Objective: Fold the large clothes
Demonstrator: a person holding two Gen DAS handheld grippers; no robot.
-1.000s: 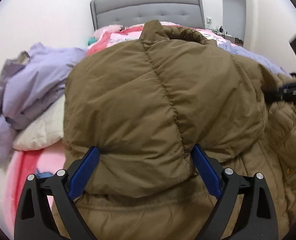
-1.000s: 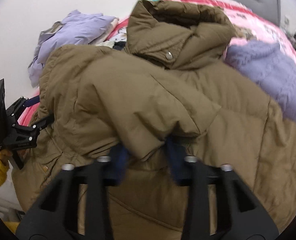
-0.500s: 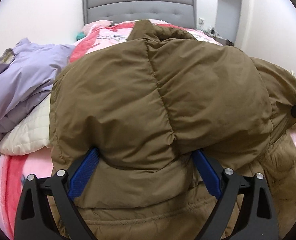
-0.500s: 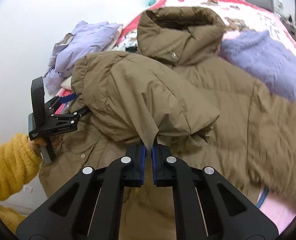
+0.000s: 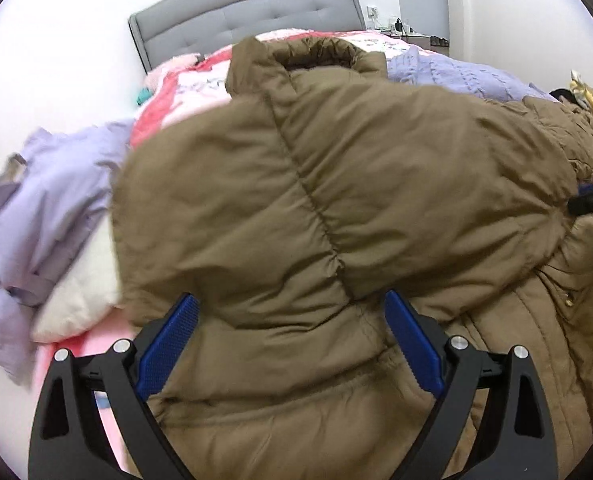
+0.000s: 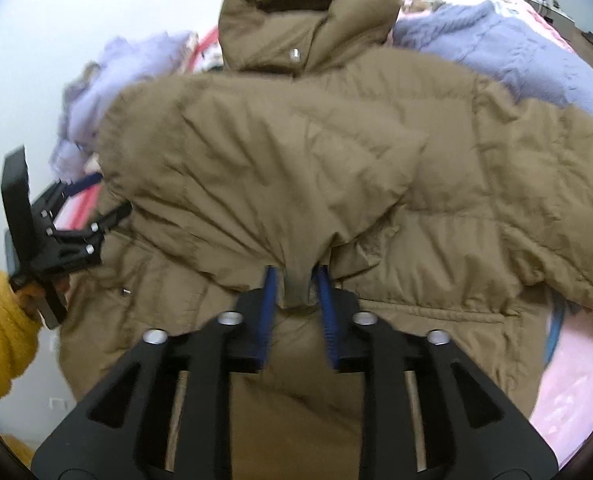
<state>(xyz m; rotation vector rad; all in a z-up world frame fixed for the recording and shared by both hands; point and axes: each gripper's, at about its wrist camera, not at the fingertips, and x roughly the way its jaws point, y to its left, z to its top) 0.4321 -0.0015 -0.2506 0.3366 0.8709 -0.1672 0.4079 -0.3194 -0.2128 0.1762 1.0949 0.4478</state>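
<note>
A brown puffer jacket (image 5: 336, 180) lies spread on the bed, collar (image 6: 304, 20) at the far end. Its near part is folded back over the body. My left gripper (image 5: 289, 298) stands wide, and a thick padded fold fills the space between its blue pads, so it is shut on that fold. It also appears at the left of the right wrist view as the left gripper (image 6: 76, 216), held by a hand in a yellow sleeve (image 6: 0, 332). My right gripper (image 6: 296, 271) has its jaws opening. A thin tab of the jacket's edge hangs between the pads, which stand just off it.
Lilac garments (image 5: 48, 184) and a white quilted piece (image 5: 84, 292) are piled at the left by the wall. A lilac knit (image 6: 516, 48) lies right of the collar. Beyond are the pink bedspread (image 5: 184, 92) and grey headboard (image 5: 248, 20).
The right gripper's jaws, pinched tight on the jacket's edge half a second ago, have parted. Both views have rolled, and the folded part now lies lower over the jacket's body.
</note>
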